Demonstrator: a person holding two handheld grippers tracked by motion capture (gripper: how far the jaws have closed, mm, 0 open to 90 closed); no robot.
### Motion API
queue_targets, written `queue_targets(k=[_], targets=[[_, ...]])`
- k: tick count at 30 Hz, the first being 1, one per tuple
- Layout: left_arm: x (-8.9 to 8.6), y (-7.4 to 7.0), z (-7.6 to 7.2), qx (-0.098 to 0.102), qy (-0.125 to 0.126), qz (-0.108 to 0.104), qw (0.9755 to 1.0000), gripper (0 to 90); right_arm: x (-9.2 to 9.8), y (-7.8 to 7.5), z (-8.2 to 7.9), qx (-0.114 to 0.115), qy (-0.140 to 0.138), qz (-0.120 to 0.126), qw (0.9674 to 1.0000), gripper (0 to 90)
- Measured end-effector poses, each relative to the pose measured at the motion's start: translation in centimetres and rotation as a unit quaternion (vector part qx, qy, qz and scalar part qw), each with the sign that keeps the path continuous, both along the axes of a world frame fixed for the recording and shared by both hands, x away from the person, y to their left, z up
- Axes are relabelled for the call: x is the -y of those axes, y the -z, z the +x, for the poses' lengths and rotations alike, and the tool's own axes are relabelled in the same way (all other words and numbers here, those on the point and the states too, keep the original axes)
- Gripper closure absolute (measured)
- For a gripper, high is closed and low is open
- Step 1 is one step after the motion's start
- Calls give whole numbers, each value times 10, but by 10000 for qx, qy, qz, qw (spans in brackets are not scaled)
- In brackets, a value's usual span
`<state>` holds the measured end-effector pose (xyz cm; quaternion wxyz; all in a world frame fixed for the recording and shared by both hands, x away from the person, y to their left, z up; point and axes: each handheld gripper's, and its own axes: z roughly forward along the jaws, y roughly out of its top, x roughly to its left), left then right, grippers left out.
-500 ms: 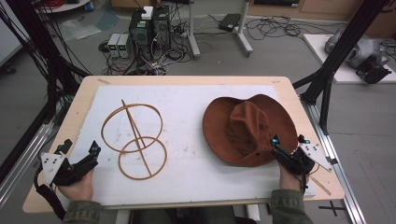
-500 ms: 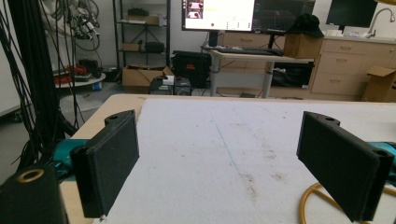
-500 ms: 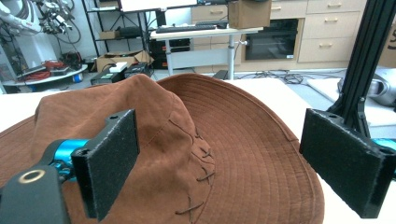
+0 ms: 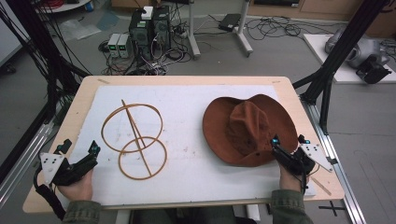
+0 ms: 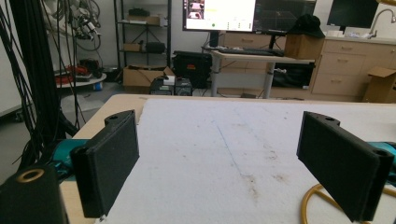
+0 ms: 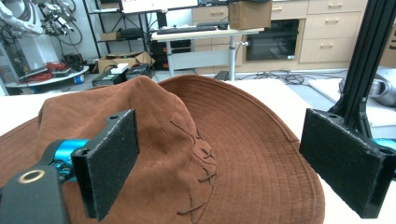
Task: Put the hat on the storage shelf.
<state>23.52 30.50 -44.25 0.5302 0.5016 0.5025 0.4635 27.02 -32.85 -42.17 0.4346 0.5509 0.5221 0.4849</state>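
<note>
Brown hat [image 4: 250, 130] lies crown-up on the bench's [image 4: 196, 81] right half. Right tongs [image 4: 286, 150], spread wide at its near brim, are placed to grip it. Left tongs [image 4: 79, 158], spread and empty, wait beside the wire stand [image 4: 135, 140].

The white mat [image 4: 196, 100] on the counter [image 4: 84, 93] lies bare along the upper part of the frame and in a wide lane down the middle, between the wooden ring stand [image 4: 135, 140] at centre left and the brown hat [image 4: 250, 128] at centre right. The left tool [image 4: 79, 161], at lower left, has open mat straight ahead of its spread jaws, with the stand just to its right. The right tool [image 4: 287, 149], at lower right, sits against the hat's near brim, which blocks any forward path. Black frame posts [image 4: 327, 70] crowd the counter's right edge.
</note>
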Motion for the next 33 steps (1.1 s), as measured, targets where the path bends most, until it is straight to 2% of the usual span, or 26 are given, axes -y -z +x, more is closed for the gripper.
queue_targets(k=[13, 19, 23, 29, 33], targets=[[0, 1, 1, -10, 22, -18, 10000, 132, -3, -2, 0, 8, -98, 46, 9999, 111], [0, 1, 1, -7, 20, -16, 10000, 132, -11, -4, 3, 26, -335, 115, 9994, 109], [0, 1, 1, -19, 23, -10, 10000, 131, -20, -6, 5, 69, -597, 49, 9982, 109], [0, 1, 1, -22, 26, -23, 10000, 132, -28, -7, 8, 39, -722, -42, 9974, 109], [0, 1, 2, -25, 29, -29, 10000, 131, -31, -7, 8, 15, -761, -12, 9971, 109]])
